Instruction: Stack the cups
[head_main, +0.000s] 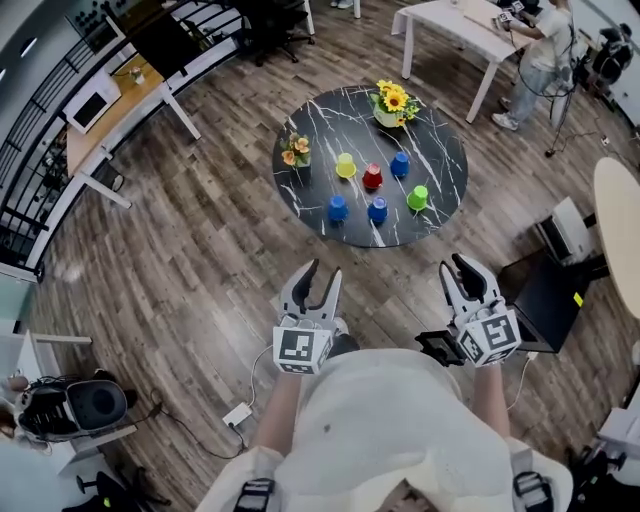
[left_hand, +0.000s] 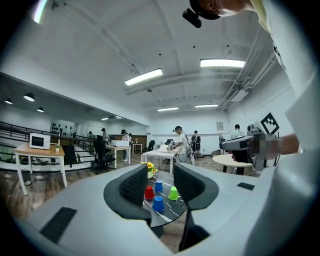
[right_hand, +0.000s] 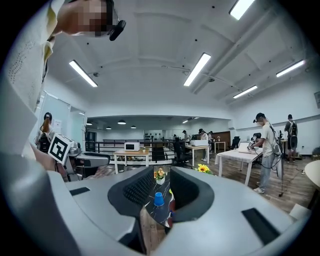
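We count six cups on the round black counter (head_main: 310, 195), each with its long axis vertical, none tipped. In the left gripper view, the ones we see sit wide end down. Far row, left to right: yellow cup (head_main: 345, 166), red cup (head_main: 372, 177), far blue cup (head_main: 400, 164). Near row: left blue cup (head_main: 338, 208), middle blue cup (head_main: 377, 210), green cup (head_main: 418, 198). All stand apart, none stacked. A sunflower pot (head_main: 393, 104) sits at the counter's far edge and a small flower vase (head_main: 296, 152) at its left edge.

The counter is dark marble with white veins and stands on a wood plank floor (head_main: 200, 260). The room is an open office. A white table (head_main: 450, 30) with a person (head_main: 540, 50) at it stands far right. A wooden table (head_main: 120, 100) carrying a microwave (head_main: 88, 103) is far left, with a railing (head_main: 40, 150) beside it.

The left gripper (head_main: 320, 278) and right gripper (head_main: 462, 268) are side by side in front of the person's body. Both are about level and point toward the counter, well short of it, over the floor. Their marker cubes face up. We see the left jaws spread with nothing in them. The right jaws are spread a bit narrower and pinch nothing either. The cups only show through the gaps, far off.
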